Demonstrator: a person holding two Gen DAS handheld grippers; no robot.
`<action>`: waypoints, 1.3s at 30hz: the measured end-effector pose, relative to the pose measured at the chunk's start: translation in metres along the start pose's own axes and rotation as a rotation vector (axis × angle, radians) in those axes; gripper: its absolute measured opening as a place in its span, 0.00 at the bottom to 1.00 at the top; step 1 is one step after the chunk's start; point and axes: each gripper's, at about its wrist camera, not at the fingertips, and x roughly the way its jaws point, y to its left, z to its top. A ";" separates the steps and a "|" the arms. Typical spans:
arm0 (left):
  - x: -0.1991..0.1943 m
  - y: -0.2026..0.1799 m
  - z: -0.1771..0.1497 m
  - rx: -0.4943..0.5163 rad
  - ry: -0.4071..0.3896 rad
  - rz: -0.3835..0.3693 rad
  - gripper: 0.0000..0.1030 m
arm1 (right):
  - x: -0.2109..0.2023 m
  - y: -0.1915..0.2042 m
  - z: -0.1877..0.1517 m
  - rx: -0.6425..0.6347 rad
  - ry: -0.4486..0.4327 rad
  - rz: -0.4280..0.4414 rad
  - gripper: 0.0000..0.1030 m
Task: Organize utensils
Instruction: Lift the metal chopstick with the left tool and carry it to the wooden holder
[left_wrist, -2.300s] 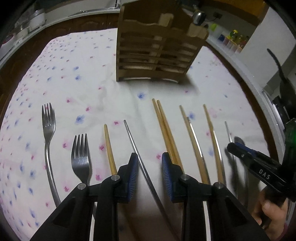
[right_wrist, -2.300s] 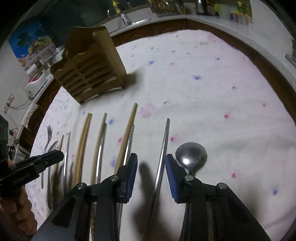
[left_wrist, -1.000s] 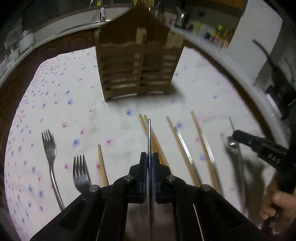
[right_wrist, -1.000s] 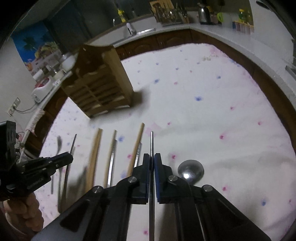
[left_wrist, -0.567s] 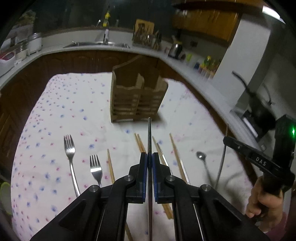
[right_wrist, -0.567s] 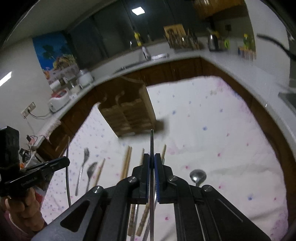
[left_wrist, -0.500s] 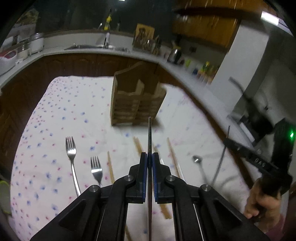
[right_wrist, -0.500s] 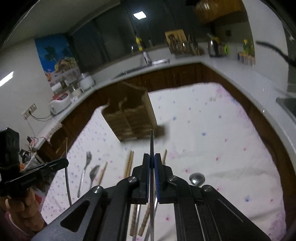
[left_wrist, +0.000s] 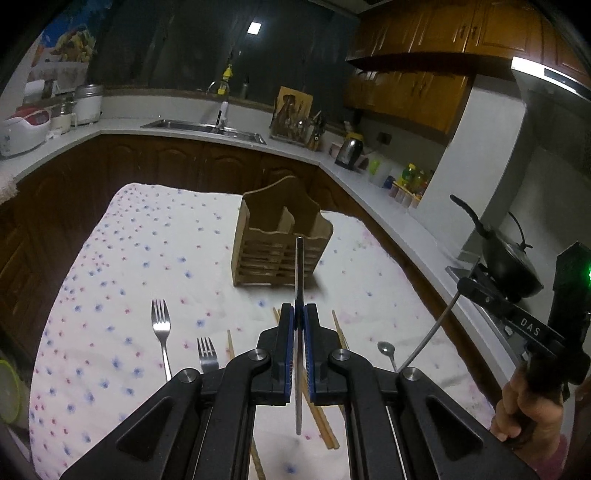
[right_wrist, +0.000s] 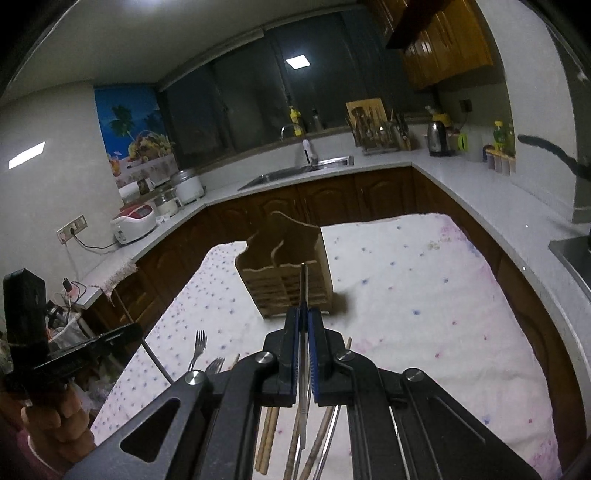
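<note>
Both claws aloft, each pinching one metal chopstick.

Left claw (left_wrist: 299, 325) clamps a metal chopstick (left_wrist: 299, 273); right claw (right_wrist: 303, 328) clamps another metal chopstick (right_wrist: 303, 284). Both aim toward the wooden holder (left_wrist: 280, 240) at counter (left_wrist: 147, 258) centre. Forks (left_wrist: 161, 325) and wooden chopsticks (left_wrist: 321, 417) lie along the near edge.

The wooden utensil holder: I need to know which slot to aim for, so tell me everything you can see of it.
The wooden utensil holder stands upright on the flowered tablecloth, beyond the forks and chopsticks. It looks like light wood: slatted front, wavy front rim, taller peaked back, and a divider making two compartments. Both look empty, though their bottoms are hidden. Nothing touches it but the cloth.
</note>
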 end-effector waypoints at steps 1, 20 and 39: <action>0.001 -0.001 0.002 0.001 0.000 0.001 0.03 | 0.000 -0.001 0.000 0.000 -0.001 0.003 0.05; 0.025 0.017 0.062 -0.037 -0.155 0.011 0.03 | 0.035 -0.021 0.061 0.088 -0.132 0.053 0.05; 0.157 0.053 0.124 -0.090 -0.353 0.106 0.03 | 0.147 -0.052 0.148 0.174 -0.269 0.054 0.05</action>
